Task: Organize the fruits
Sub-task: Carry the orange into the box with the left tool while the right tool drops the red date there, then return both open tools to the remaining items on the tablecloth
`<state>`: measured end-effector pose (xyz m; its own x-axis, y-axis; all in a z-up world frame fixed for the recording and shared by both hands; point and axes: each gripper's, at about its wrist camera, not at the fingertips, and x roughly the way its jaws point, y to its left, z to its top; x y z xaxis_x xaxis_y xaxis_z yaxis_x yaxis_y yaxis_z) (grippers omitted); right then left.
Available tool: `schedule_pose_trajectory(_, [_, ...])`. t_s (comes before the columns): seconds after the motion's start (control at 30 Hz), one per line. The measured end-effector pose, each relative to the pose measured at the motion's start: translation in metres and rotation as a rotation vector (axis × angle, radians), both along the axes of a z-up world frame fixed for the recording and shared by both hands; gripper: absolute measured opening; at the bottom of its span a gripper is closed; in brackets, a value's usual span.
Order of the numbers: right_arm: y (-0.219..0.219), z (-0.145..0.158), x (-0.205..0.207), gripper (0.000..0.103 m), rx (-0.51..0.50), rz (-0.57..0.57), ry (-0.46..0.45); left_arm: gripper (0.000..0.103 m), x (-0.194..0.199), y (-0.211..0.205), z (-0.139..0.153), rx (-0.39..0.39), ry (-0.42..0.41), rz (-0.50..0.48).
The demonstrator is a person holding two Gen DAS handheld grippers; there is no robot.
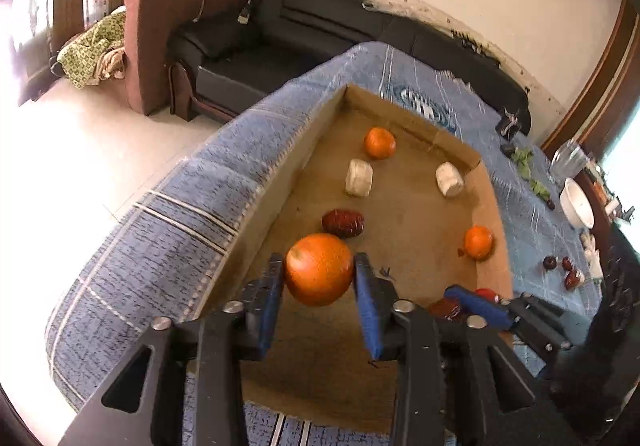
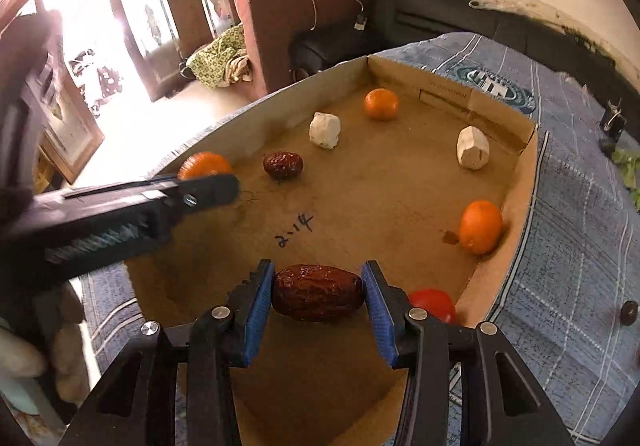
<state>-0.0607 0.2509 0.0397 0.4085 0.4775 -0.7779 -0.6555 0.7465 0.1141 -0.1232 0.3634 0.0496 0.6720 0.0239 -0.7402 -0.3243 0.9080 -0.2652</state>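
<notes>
My left gripper [image 1: 318, 270] is shut on an orange [image 1: 319, 269] and holds it above the cardboard tray [image 1: 280, 170], near its left wall. My right gripper [image 2: 318, 292] is shut on a dark red date [image 2: 318, 292] over the tray's near end [image 2: 520, 182]. In the tray lie two more oranges [image 2: 381, 104] [image 2: 480, 227], another date [image 2: 283, 165], two white chunks [image 2: 325, 130] [image 2: 473, 147] and a red fruit [image 2: 433, 304]. The left gripper and its orange [image 2: 204, 165] show at the left of the right wrist view.
The tray sits on a blue checked cloth [image 1: 168, 230] over a table. Several dates [image 1: 564, 270], green leaves [image 1: 528, 166], a white bowl [image 1: 576, 202] and a clear container [image 1: 568, 158] are at the right. A black sofa [image 1: 288, 46] and a brown armchair [image 1: 160, 26] stand behind.
</notes>
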Motion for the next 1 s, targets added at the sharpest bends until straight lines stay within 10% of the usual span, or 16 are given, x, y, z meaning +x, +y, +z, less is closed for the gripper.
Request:
schedule_pose_trajectory(0.2, [-0.006, 0.010, -0.007, 0.052, 0.034, -0.008, 0.004, 0.087, -0.013, -0.008, 0.029, 0.090, -0.048, 0.059])
schedule_pose_trajectory(1.0, [-0.160, 0.037, -0.020, 0.063, 0.175, -0.329, 0.002, 0.088, -0.004, -0.127, 0.056, 0.359, -0.050, -0.095])
